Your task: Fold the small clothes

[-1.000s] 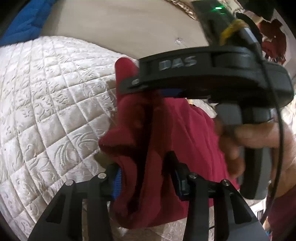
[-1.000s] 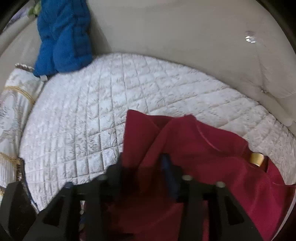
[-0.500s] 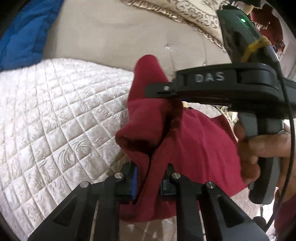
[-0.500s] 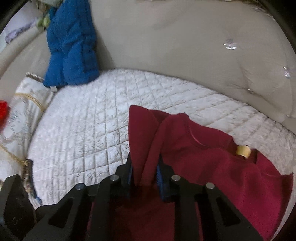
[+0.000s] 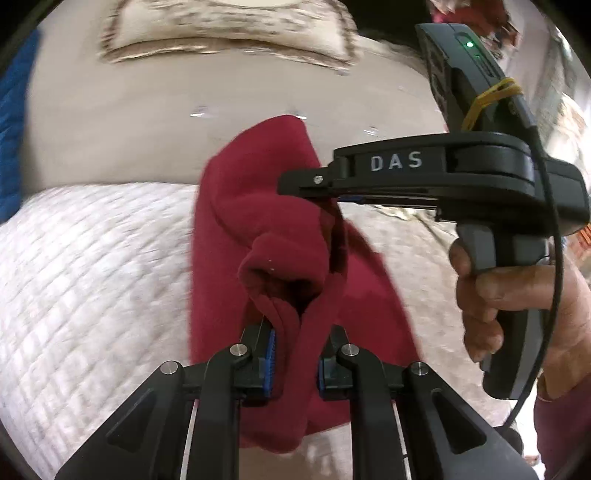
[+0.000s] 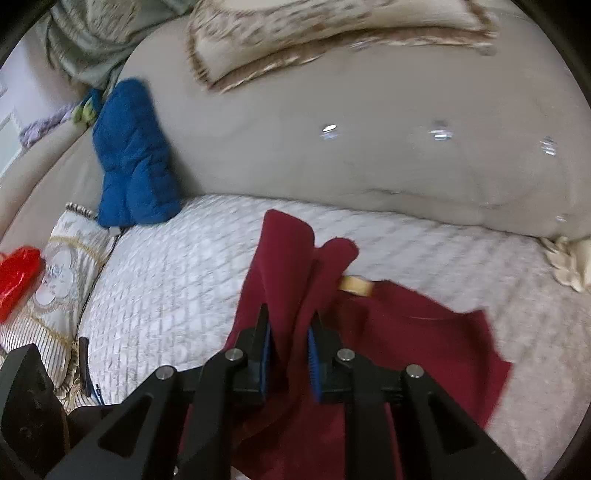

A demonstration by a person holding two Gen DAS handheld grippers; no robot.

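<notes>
While bunched into deep folds, hangs as a dark red knit garment (image 5: 258, 229) pinched by left tool (image 5: 295, 365) and closing right tool (image 6: 289, 360) over white quilted bed cover (image 6: 177, 280).

A garment (image 6: 406, 332) lies on the quilted cover (image 6: 177, 288) before the tufted backrest (image 6: 332, 155), with a padded jacket (image 6: 133, 166) leaning at the backrest's left end, a cushion (image 6: 314, 33) on top, and a patterned pillow (image 6: 55, 280) left of the cover.

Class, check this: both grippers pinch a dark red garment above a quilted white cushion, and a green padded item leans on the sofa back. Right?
Not quite. The padded item is blue, as the right wrist view shows. The rest stands: both the left gripper and the right gripper pinch the red garment over the white cushion.
</notes>
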